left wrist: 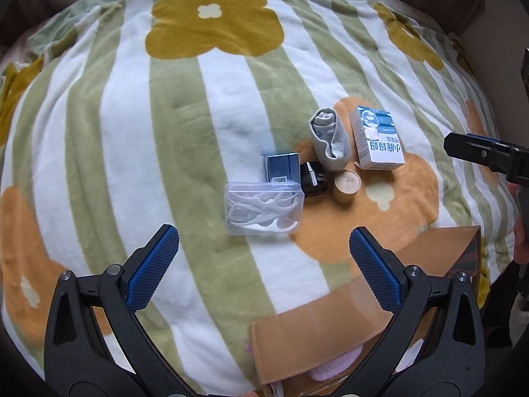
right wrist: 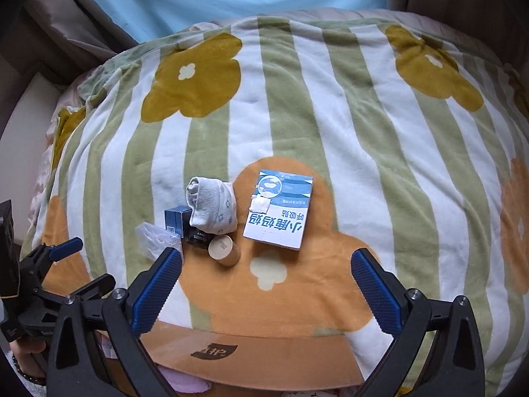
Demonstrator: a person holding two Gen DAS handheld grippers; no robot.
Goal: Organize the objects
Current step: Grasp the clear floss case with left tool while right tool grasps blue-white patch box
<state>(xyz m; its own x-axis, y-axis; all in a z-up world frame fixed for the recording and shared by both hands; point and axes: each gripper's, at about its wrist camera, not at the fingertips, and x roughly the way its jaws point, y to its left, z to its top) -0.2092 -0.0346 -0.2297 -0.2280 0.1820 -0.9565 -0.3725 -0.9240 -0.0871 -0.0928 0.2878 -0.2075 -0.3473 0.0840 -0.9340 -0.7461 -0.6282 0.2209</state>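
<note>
From the left wrist view, most of the sorting looks undone. A clear case of floss picks (left wrist: 263,207), a blue box (left wrist: 282,167), a black jar (left wrist: 314,178), a little tan tub (left wrist: 345,186), a rolled sock (left wrist: 329,142) and a white-and-blue box (left wrist: 377,140) all sit bunched together on the striped flower blanket (left wrist: 132,132), toward its near edge. A cardboard box (left wrist: 330,327) sits right at the near edge with something pink (left wrist: 334,364) inside, so maybe one thing is already in, though I can't tell what it is. The left gripper (left wrist: 264,264) hovers above the blanket in front of the floss case, spread wide, holding nothing.

Right wrist view: same cluster, with the white-and-blue box lying flat on the orange flower, apart from the others. The right gripper (right wrist: 266,286) hangs over the box flap, also spread wide and empty, pointing between the tub and the flat box.
</note>
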